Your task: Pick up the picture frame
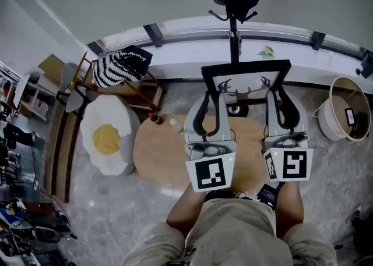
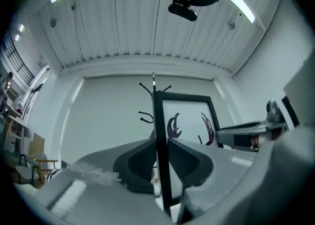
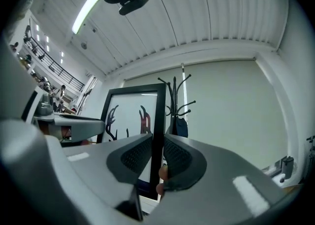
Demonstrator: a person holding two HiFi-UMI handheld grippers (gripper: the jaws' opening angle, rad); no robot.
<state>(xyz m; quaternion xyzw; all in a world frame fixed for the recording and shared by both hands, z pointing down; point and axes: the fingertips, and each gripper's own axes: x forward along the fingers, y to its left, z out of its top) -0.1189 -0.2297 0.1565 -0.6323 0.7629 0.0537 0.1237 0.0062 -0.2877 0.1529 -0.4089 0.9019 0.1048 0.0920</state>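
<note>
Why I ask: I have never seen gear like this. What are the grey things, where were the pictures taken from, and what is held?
A person holds two grey hand tools, each with two jaws. One picture comes from a head camera looking down; the others from cameras riding on the left gripper and right gripper. Each is clamped on one side edge of the black rectangular picture frame with an antler print, held up clear of the round wooden table, where two small items stand.
</note>
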